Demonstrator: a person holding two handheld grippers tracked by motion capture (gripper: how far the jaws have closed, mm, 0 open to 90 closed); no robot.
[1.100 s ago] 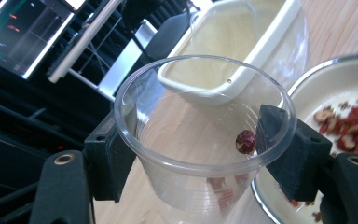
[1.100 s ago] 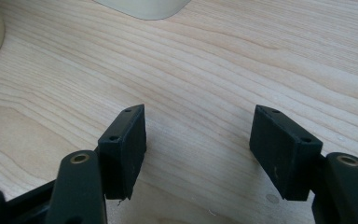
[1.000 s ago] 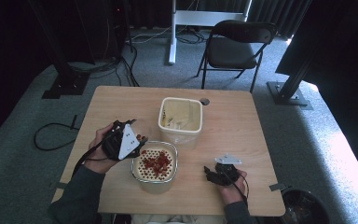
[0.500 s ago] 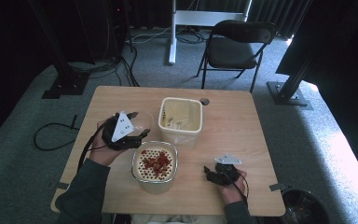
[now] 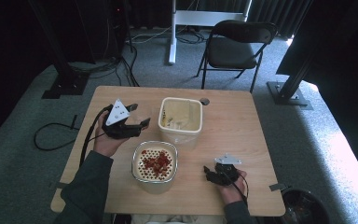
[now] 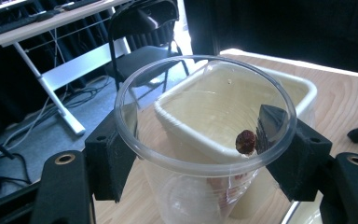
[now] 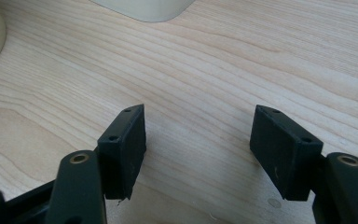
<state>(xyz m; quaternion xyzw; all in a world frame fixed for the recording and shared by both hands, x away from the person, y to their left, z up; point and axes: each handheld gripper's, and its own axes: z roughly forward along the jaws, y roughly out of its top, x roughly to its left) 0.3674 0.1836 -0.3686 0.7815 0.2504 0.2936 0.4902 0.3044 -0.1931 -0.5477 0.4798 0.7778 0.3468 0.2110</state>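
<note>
Left hand-held gripper (image 6: 191, 154) clenched across clear cup (image 6: 200, 140), thin, light, crushable, best pinched gently near rim; right hand-held gripper (image 7: 198, 144) released over worktop (image 7: 214, 60).

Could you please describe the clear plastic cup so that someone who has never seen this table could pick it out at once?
Start at the wooden table and find the cream square tub near its far edge. Just left of that tub, the left gripper is clamped on the clear plastic cup. Unlike the two opaque cream containers, it is round and see-through, with one small reddish-brown piece stuck inside near its rim.
</note>
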